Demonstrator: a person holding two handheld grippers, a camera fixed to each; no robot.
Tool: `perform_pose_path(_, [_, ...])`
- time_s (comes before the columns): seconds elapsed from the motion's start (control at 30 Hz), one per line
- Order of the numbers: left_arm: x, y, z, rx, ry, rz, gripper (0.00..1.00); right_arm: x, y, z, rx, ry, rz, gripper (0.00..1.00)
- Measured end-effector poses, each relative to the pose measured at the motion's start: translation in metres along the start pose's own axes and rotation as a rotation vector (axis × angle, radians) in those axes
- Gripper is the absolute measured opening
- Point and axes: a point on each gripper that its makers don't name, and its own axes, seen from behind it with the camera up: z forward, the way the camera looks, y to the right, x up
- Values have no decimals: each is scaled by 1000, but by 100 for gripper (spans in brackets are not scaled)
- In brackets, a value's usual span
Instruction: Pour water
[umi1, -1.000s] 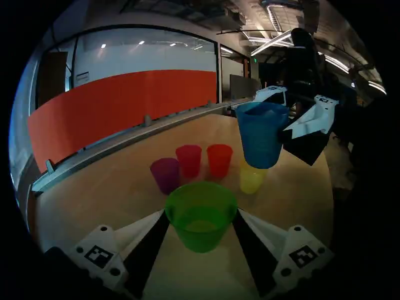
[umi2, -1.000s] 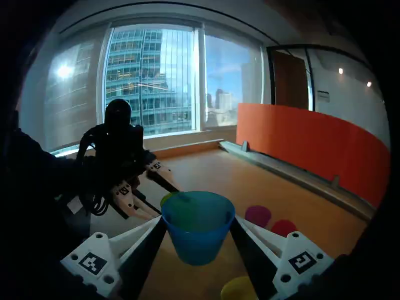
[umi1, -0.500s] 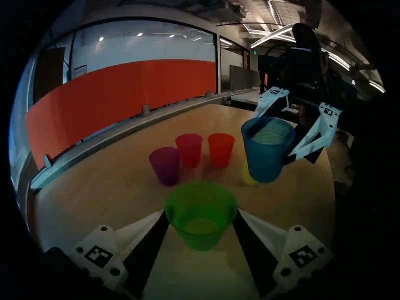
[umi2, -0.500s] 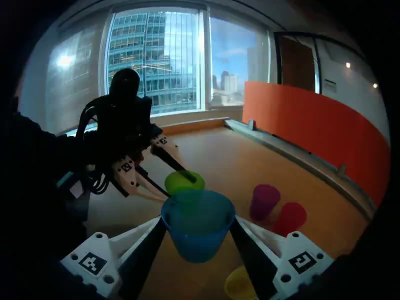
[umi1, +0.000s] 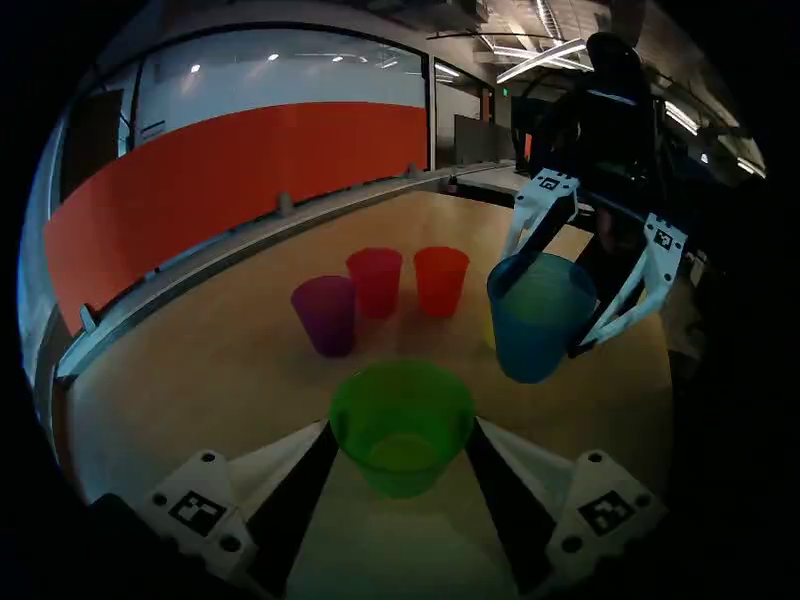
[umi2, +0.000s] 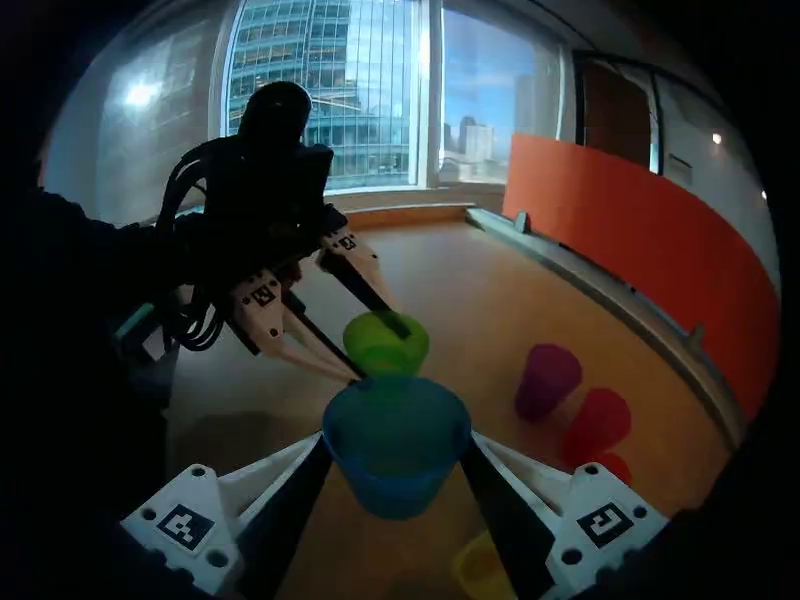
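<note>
In the left gripper view, the left gripper (umi1: 402, 428) reaches up from the bottom edge. Its two fingers are closed against opposite sides of the green cup (umi1: 402, 440), low in the centre. That cup stands upright, mouth up, its long axis vertical in the frame. Right of centre, the right gripper (umi1: 585, 300) clamps the blue cup (umi1: 535, 325) above the wooden table (umi1: 200, 380). The blue cup is tipped, its mouth facing up and toward the camera. Whether either cup holds water cannot be told. Behind them, at mid-frame, a purple cup (umi1: 325, 315), a red cup (umi1: 375, 282) and an orange cup (umi1: 440, 280) stand upright on the table, close together. An orange panel (umi1: 200, 190) runs across the upper left.

In the right gripper view, the blue cup sits bottom centre with a finger pressed to each side, mouth up. Just above it the green cup hangs between the left gripper's fingers, which come in from the upper left, its rim showing. The purple, red and orange cups trail down the right side, and a yellow cup (umi2: 478, 568) lies at the bottom edge. A window (umi2: 330, 90) fills the top.
</note>
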Motion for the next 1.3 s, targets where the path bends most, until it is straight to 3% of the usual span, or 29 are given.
perform_pose_path(0.6, [-21,4,14,-32,-48,11,86,-12,-4,17,16,-22,17,90])
perform_pose_path(1.3, [-32,8,23,-43,-59,7,86,-22,-4,20,6,-38,17,90])
